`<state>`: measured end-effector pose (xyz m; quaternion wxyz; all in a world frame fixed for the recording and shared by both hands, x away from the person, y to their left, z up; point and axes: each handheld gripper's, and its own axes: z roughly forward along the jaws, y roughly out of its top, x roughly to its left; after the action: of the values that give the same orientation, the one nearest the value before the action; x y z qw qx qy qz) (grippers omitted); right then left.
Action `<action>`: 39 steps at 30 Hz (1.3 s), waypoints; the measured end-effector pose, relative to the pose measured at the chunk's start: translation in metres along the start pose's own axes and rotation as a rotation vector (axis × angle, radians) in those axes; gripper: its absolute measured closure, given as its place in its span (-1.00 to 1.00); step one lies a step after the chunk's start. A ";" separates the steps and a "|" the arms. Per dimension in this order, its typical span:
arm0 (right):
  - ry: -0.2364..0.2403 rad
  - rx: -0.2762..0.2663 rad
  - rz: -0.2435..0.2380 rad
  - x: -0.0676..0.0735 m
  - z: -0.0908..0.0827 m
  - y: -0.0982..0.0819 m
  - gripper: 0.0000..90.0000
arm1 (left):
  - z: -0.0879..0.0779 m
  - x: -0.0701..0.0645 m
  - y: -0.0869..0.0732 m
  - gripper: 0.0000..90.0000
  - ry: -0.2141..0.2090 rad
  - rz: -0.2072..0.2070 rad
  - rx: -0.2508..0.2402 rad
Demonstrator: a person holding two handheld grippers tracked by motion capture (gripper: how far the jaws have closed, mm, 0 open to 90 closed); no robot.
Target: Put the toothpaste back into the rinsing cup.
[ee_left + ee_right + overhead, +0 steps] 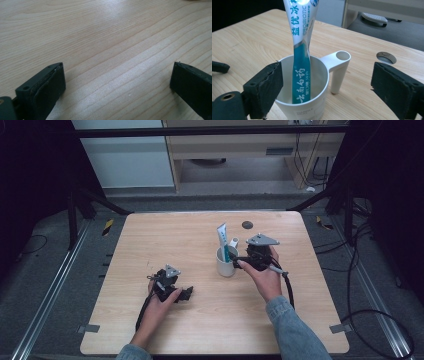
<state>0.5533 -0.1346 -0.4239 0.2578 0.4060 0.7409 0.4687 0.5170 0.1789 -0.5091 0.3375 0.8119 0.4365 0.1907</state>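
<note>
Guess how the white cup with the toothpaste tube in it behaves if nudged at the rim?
Probably tips fairly easily: the toothpaste tube stands tall above the white cup, leaning on the rim. The cup looks like thin plastic, likely light, so it may slide on the smooth wooden table. Its side handle should stop rolling.

both hand-held grippers, left [186, 293] and right [239, 260], gape open.
</note>
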 end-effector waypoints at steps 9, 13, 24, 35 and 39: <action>0.009 0.041 -0.030 0.000 -0.011 0.002 -0.83 | 0.000 0.000 0.000 -1.00 0.000 0.001 0.001; 0.016 0.051 -0.039 -0.003 -0.017 0.002 -0.85 | 0.000 0.000 0.000 -1.00 0.000 0.002 0.002; -0.039 0.098 -0.086 -0.026 -0.051 -0.005 -0.86 | 0.000 0.000 0.000 -1.00 0.000 0.002 0.002; -0.096 0.161 -0.092 -0.056 -0.077 -0.033 -0.84 | 0.000 0.000 0.000 -1.00 0.001 0.002 0.001; -0.108 0.185 -0.041 -0.068 -0.080 -0.053 -0.83 | 0.000 0.000 0.000 -1.00 0.000 0.002 0.001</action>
<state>0.5096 -0.2434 -0.4372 0.2683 0.4375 0.7743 0.3702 0.5170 0.1790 -0.5091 0.3369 0.8124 0.4360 0.1908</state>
